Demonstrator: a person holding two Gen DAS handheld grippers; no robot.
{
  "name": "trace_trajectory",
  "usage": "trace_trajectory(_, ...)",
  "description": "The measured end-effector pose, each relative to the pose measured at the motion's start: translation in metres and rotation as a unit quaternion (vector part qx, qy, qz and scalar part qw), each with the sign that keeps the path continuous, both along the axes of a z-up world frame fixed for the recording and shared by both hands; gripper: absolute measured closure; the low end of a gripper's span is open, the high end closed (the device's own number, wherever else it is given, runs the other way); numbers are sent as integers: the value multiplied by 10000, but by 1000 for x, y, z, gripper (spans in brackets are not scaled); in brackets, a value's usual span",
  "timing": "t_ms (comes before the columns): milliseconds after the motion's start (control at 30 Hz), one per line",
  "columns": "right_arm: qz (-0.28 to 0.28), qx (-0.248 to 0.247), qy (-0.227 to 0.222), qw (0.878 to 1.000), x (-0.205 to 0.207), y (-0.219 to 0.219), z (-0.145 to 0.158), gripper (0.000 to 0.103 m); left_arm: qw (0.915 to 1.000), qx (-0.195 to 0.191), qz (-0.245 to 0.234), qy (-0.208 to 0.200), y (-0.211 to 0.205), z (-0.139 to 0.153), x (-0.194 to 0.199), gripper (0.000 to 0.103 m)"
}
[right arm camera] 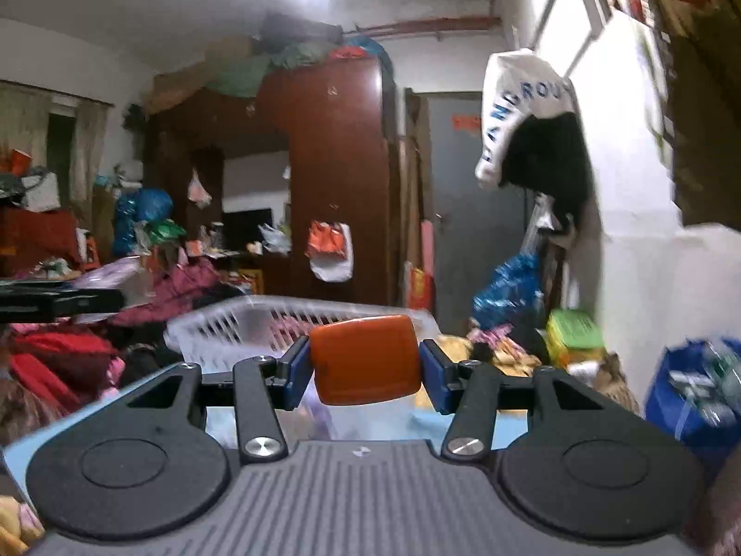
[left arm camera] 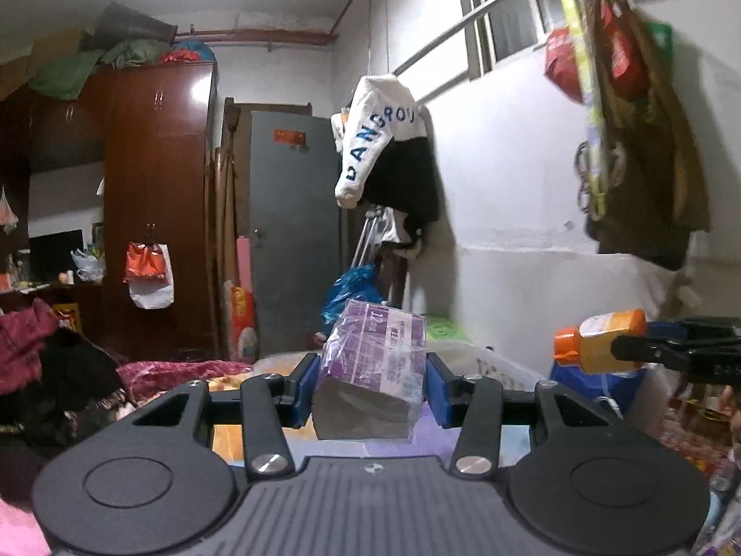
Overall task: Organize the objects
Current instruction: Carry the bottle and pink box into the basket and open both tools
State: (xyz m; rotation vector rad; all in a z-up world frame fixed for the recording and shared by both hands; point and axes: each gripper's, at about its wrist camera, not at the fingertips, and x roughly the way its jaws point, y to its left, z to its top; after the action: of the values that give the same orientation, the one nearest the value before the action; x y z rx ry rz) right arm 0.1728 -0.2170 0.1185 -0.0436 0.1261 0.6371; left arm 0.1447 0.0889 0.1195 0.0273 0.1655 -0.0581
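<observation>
Progress looks partial: both tools carry loads, nothing visibly put away yet. On the left, the left gripper [left arm camera: 370, 382] has its blue pads closed against a purple plastic-wrapped pack [left arm camera: 375, 370], lifted off any surface and tilted up away from the camera. Ahead sits a white slatted basket [right arm camera: 222, 324], a likely destination, though I cannot tell what it already holds. On the right, the right gripper [right arm camera: 365, 361] is clamped on an orange-capped bottle [right arm camera: 365, 359], held in the air; the left wrist view shows the same bottle lying sideways between the fingers. I judge both items have yet to be placed, and cluttered clothes remain all around
</observation>
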Motion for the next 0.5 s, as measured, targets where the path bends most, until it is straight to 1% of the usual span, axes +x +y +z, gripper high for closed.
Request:
trace_trajectory(67, -6, -89, 32, 10000, 19, 18, 11, 50, 9994, 109, 203, 251, -3, 9, 30, 52)
trace_trajectory(100, -39, -159, 122, 9998, 30, 27, 14, 50, 9983, 132, 327, 469, -3, 10, 48, 52)
trace_trajectory(133, -51, -243, 232, 9994, 43, 36, 17, 50, 9959, 103, 461, 771, -3, 9, 68, 52)
trace_trajectory(167, -117, -361, 424, 9984, 61, 49, 18, 50, 9924, 90, 546, 1101, -1, 7, 86, 52)
trace_trajectory(200, -177, -461, 615, 9969, 73, 56, 15, 50, 9870, 66, 670, 1459, 1, 1, 103, 52)
trace_trajectory(233, -234, -563, 861, 9944, 90, 65, 13, 50, 9807, -27, 883, 1745, 4, -5, 119, 52)
trace_trajectory(267, -275, -640, 1073, 9918, 103, 72, 9, 50, 9763, -88, 961, 1940, 7, -10, 131, 52)
trace_trajectory(333, -258, -757, 1374, 9873, 122, 83, 3, 50, 9701, -218, 1001, 2202, 16, -20, 149, 52)
trace_trajectory(400, -404, -920, 1501, 9836, 134, 94, -3, 50, 9655, -186, 1096, 2357, 17, -27, 160, 52)
trace_trajectory(500, -515, -1148, 1628, 9786, 142, 106, -8, 50, 9636, -65, 1013, 2474, 16, -35, 167, 52)
